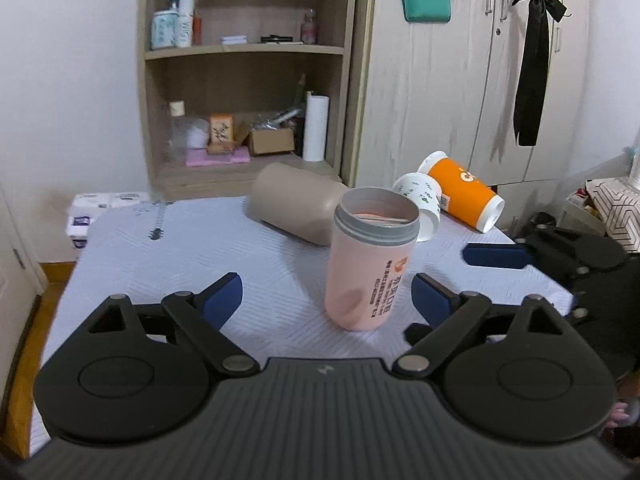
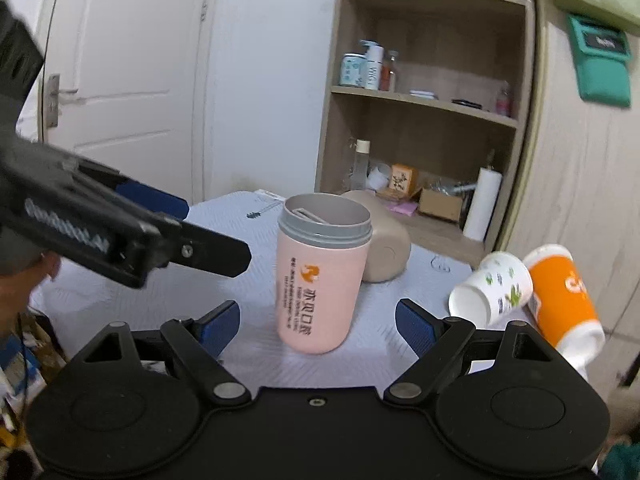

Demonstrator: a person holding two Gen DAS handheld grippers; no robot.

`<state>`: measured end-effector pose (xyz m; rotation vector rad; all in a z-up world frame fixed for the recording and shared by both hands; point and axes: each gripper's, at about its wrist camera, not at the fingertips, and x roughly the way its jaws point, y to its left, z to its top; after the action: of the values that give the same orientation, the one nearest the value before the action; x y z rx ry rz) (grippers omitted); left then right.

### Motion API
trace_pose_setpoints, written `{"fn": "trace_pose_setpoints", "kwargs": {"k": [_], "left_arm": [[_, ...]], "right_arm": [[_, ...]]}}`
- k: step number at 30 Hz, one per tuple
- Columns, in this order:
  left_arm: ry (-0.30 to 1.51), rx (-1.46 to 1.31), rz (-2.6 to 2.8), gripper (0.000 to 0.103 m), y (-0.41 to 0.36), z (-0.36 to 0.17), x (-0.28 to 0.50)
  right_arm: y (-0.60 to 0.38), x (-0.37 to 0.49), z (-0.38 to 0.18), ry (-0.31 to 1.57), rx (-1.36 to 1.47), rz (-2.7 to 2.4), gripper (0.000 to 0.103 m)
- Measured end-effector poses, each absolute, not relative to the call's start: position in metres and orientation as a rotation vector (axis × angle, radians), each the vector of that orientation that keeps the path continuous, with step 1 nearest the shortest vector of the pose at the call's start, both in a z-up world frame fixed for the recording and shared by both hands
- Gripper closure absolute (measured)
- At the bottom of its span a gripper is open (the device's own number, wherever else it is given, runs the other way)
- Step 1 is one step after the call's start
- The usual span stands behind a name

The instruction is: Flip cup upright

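The pink cup (image 1: 370,258) stood upright, mouth up, on the white table (image 1: 168,256), its inside partly hidden by the grey rim. My left gripper (image 1: 326,300) and right gripper (image 2: 318,320) were spread wide, touching nothing. Behind lay a beige cup (image 1: 296,202), base unseen.

Both wrist views low, close, facing shelf; share pink cup (image 1: 370,260) (image 2: 320,276)
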<state>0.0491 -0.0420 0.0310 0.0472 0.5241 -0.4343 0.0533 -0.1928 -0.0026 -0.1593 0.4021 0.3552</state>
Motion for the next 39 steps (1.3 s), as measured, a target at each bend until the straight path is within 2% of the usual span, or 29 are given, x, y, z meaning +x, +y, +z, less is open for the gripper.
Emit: {"fn": "trace_pose_setpoints", "kwargs": {"k": [9,15,25,30,39], "left_arm": [[0.599,0.049,-0.291,0.001,-0.039,0.042,0.026],[0.645,0.016,-0.207,0.0,-0.029,0.048,0.009],[0.458,0.07,-0.139,0.0,-0.033,0.055,-0.048],[0.411,0.09,-0.143,0.0,-0.038,0.054,-0.062],[0.425,0.08,-0.115,0.0,-0.029,0.046,-0.054]], "right_arm": [[-0.184,0.009,0.022,0.32,-0.204,0.261,0.015],[-0.182,-0.019,0.039,0.271,-0.196,0.198,0.013],[-0.184,-0.053,0.039,0.216,-0.119,0.15,0.011],[-0.18,-0.058,0.035,0.195,-0.124,0.111,0.0],[-0.181,-0.052,0.031,0.2,-0.097,0.033,0.0]]}}
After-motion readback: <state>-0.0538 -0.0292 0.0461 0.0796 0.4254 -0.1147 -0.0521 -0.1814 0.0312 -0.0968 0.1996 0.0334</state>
